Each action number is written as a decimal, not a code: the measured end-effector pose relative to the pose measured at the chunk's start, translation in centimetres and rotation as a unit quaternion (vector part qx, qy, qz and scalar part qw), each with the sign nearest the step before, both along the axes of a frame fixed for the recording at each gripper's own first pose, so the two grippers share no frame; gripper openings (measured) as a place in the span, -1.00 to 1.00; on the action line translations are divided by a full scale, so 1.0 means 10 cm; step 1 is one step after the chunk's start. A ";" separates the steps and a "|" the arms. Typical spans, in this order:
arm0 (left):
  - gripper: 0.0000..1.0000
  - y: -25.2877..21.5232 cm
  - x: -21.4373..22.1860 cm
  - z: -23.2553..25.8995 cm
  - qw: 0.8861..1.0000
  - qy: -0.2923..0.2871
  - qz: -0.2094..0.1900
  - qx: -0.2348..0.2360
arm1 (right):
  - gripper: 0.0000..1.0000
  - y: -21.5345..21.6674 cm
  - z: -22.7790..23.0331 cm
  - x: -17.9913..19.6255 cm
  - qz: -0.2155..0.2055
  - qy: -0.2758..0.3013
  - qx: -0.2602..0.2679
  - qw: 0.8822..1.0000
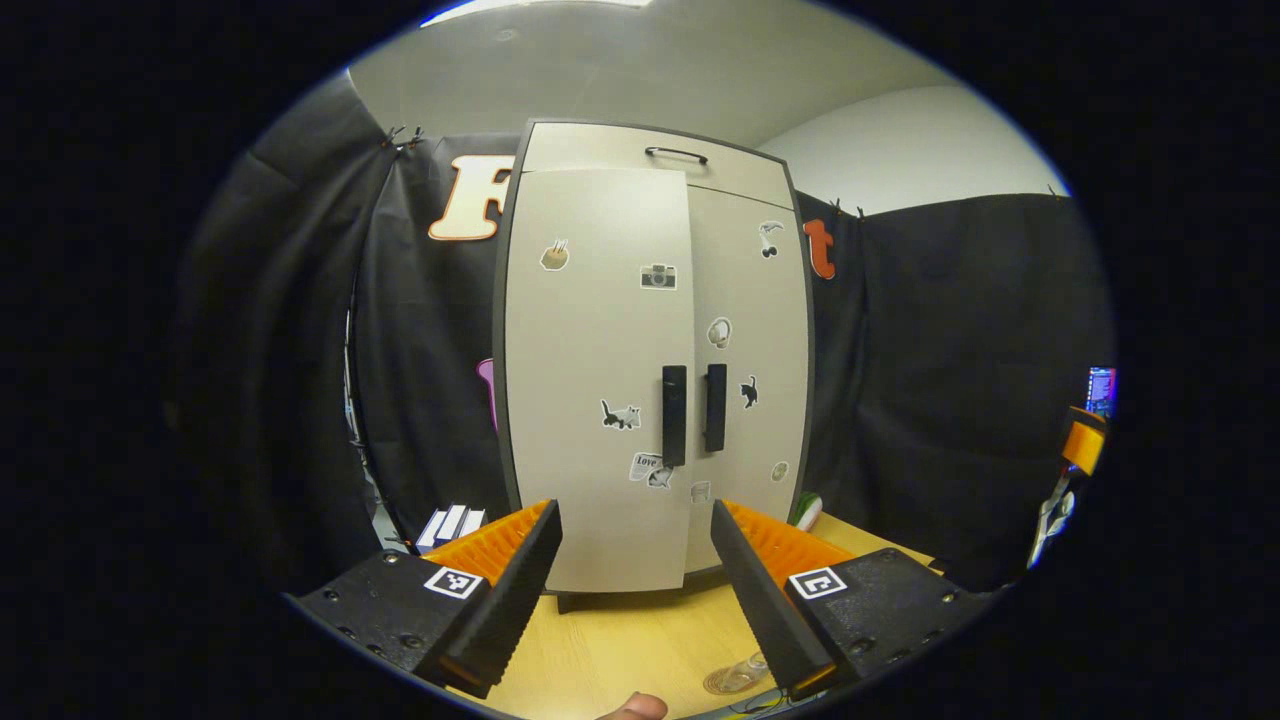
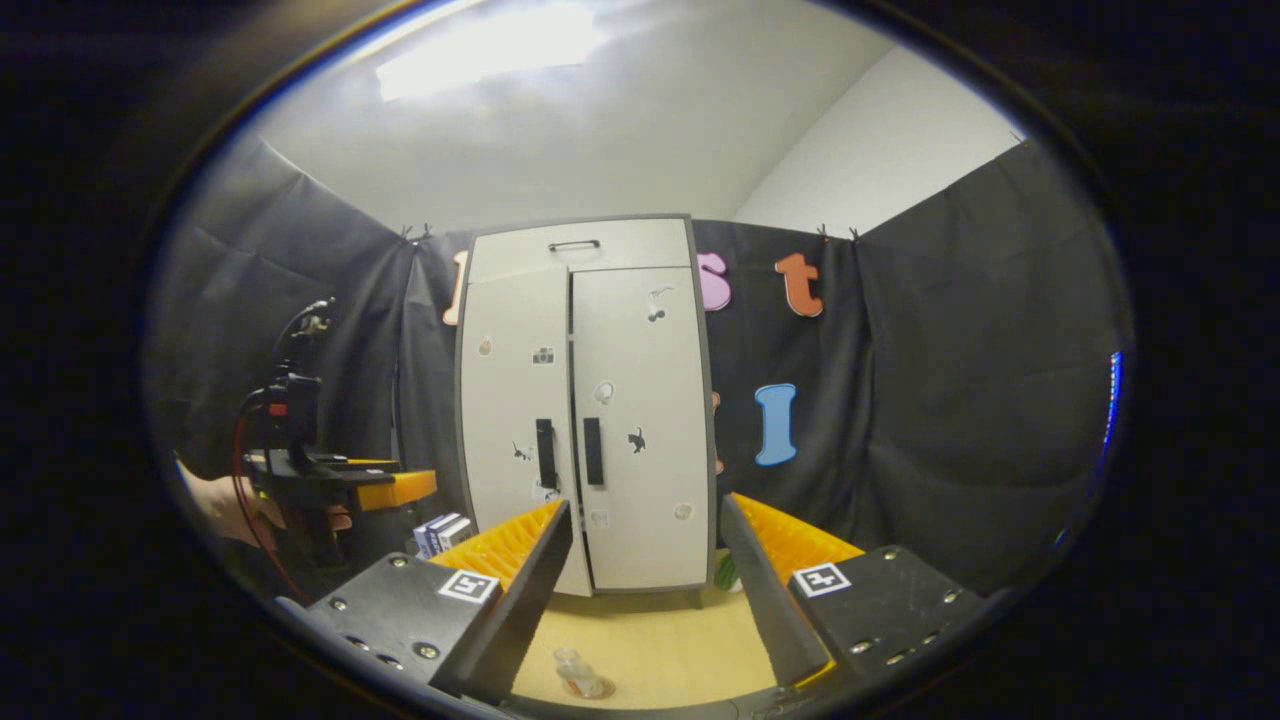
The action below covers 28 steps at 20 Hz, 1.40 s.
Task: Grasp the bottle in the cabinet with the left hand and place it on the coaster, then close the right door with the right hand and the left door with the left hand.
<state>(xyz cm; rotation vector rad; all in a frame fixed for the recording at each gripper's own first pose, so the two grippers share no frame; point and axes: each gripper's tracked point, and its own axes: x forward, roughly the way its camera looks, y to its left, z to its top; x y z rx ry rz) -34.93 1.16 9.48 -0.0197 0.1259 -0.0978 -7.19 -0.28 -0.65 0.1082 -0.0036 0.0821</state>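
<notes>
On the table [image 2: 690,650] in front of the cabinet [image 2: 585,400], the bottle [image 2: 575,672] stands on the coaster [image 2: 585,688], so the placing looks done. Both doors appear swung to: the right door [image 1: 745,380] sits flush, while the left door [image 1: 600,380], seen from the left gripper view, seems to stand slightly proud of it, though the lens makes this hard to judge. The left gripper [image 1: 635,590] hangs with its fingers apart and nothing between them, pointing straight at the seam between the two handles [image 1: 695,412]. The right gripper [image 2: 645,590] is likewise spread and empty, farther back from the cabinet. If any push remains, it falls to the left door, which lies dead ahead of the left gripper and just to its left; that hand is clearly the nearer one. The door's long axis is upright, so a flat press near its handle should seat it. The bottle sits low and close, well apart from the doors.
</notes>
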 end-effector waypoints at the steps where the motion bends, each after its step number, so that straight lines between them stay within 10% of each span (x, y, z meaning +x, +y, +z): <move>1: 0.84 -0.04 -0.03 0.01 1.000 -0.002 -0.002 0.000 | 0.83 -0.02 -0.01 0.02 -0.003 0.004 -0.005 1.000; 28: 0.87 -0.83 -0.48 0.02 0.998 -0.039 -0.049 -0.002 | 0.83 -0.24 -0.33 -0.56 -0.064 -0.002 -0.037 0.997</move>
